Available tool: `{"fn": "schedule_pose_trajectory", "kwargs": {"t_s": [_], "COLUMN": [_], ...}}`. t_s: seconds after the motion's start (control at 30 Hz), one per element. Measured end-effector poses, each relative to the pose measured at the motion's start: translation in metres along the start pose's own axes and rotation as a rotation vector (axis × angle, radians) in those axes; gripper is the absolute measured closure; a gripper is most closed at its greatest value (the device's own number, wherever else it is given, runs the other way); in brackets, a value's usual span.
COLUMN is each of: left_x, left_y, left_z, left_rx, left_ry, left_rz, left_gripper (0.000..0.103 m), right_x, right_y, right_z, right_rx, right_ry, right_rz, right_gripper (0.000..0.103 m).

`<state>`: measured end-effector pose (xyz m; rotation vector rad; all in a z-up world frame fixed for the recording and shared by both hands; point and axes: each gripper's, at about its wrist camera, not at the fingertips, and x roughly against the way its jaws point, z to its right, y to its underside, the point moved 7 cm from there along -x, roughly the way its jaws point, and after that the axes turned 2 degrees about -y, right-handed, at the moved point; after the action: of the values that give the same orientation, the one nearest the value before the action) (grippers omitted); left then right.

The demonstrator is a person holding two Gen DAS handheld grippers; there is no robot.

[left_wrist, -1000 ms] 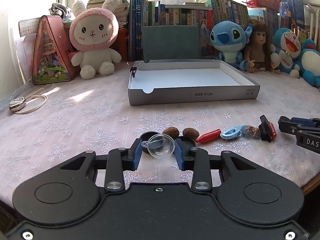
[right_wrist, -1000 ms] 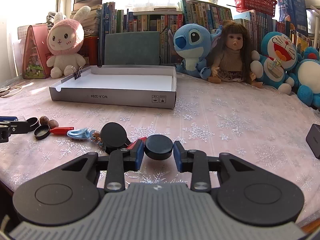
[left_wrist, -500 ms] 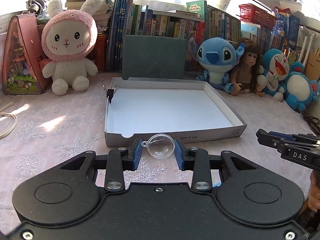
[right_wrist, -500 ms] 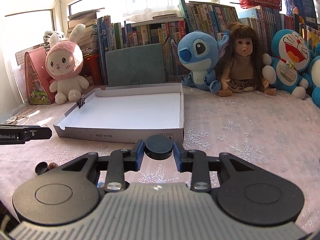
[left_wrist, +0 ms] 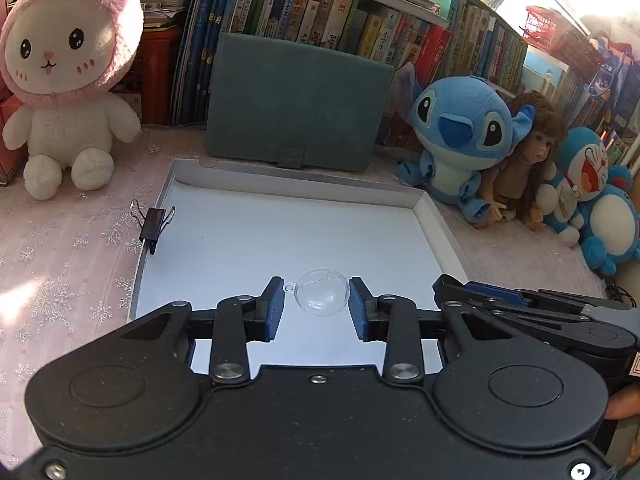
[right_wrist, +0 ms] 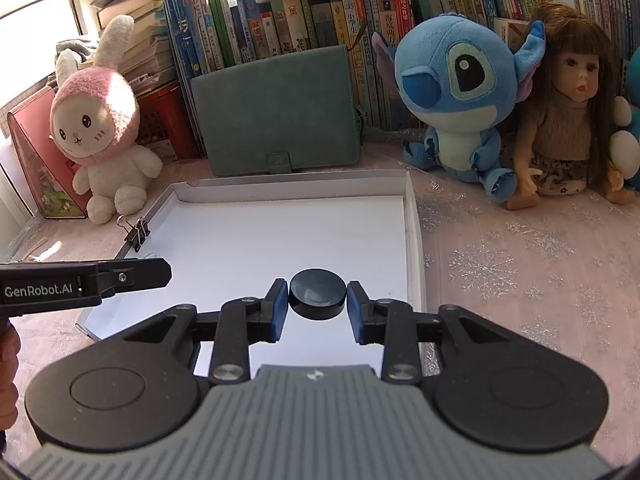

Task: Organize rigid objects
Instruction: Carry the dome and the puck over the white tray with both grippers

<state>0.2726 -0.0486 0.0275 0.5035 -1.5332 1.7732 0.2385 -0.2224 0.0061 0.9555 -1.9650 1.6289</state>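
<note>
Back row: books (left_wrist: 352, 20) packed upright along the wall
Left: pink-hooded bunny plush (left_wrist: 68, 80), sitting on the bench
Centre: teal folder (left_wrist: 296, 100), leaning on the books
Right: blue alien plush (right_wrist: 460, 92) beside long-haired doll (right_wrist: 572, 120)
Bench cover: pink snowflake cloth (right_wrist: 520, 272)

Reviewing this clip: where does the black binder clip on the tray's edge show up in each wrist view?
Left wrist: the black binder clip sits left of centre, on the left wall of the white tray.
Right wrist: the clip is at centre left, on the same wall, just above the left claw.
Shared landmark: the green notebook standing behind the tray's far wall.
</note>
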Motion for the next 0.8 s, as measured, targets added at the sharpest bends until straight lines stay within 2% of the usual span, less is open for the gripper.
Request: {"fn": "schedule_pose_trajectory", "kwargs": {"t_s": [0.1, 0.3, 0.43, 0.8], "left_x": [-0.023, -0.051, -0.061, -0.076], "left_y": [-0.002, 0.001, -0.001, 0.005], "left_z": [0.003, 0.007, 0.007, 0.001], "left_rx": [-0.027, -0.027, -0.025, -0.024], "left_ry": [-0.041, -0.071, -0.086, -0.110], "left_rz": [-0.016, -0.046, -0.048, -0.054], "left_gripper": [0.070, 0.070, 0.070, 0.070], "right_x": [-0.019, -0.046, -0.056, -0.069], "right_y": [-0.003, -0.010, -0.013, -0.009], "right_z": [-0.002, -0.009, -0.009, -0.004], "right_rx": [-0.010, 0.027, 0.037, 0.028], "right_ry": [0.012, 0.061, 0.089, 0.101], "right_rz": [-0.028, -0.068, -0.081, -0.109], "right_gripper": [0.066, 0.066, 0.066, 0.066]}}
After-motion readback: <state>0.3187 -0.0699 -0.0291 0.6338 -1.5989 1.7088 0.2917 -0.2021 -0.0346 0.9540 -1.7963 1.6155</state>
